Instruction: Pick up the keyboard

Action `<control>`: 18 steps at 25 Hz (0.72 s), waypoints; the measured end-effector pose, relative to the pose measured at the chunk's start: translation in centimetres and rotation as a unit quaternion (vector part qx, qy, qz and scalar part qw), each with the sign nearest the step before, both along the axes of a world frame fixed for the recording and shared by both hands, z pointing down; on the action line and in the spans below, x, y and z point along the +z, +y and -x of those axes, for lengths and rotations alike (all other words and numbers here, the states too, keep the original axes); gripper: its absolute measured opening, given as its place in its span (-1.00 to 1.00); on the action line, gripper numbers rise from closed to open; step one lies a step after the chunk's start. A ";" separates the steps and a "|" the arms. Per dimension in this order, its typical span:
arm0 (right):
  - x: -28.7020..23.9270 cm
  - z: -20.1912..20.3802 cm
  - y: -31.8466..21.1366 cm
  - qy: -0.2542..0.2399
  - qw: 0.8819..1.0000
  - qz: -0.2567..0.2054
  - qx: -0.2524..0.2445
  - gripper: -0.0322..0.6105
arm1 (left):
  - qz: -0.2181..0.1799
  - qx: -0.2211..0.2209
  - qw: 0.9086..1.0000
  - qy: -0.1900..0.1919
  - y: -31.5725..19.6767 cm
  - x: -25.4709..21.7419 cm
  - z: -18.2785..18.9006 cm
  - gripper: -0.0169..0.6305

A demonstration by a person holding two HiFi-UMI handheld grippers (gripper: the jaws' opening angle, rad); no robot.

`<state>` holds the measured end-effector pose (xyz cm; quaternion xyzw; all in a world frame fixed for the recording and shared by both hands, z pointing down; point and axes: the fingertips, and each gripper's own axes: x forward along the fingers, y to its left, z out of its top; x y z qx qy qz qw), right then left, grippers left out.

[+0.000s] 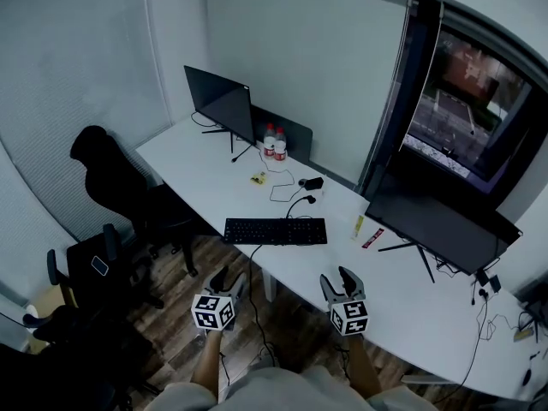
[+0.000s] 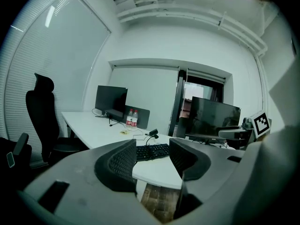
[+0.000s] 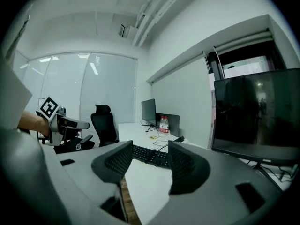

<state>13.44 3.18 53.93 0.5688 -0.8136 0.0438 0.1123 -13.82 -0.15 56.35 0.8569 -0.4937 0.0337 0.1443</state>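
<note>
Pointing almost level at the white desk (image 1: pixel 205 171), the left gripper (image 1: pixel 228 279) and right gripper (image 1: pixel 340 281) sit side by side. Both have their jaws half open with nothing in them. The keyboard (image 1: pixel 275 230) lies flat at the desk's near edge.

Keyboard (image 1: pixel 276 230): black, full-size, long slim rectangle, low profile, rows of dark keys. Lies flat, keys up, on white desk (image 1: pixel 205 174). Sits at desk's near edge, roughly midway along desk's length. Long side runs almost parallel to that edge, right end very slightly farther in. Front long side close to desk's rim; whether it overhangs cannot tell. Whole outline visible, nothing resting on it. Key legends too small to read.
</note>
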 end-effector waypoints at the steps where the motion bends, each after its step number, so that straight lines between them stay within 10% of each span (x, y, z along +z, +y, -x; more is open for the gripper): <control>1: 0.0 0.1 -0.6 0.000 1.000 0.001 0.002 -0.22 | 0.000 0.002 1.000 0.000 -0.7 0.0 0.1 -0.27; 18: 0.6 1.7 -6.8 0.002 1.000 0.006 0.030 -0.22 | 0.004 0.031 1.000 -0.003 -8.7 0.5 1.4 -0.27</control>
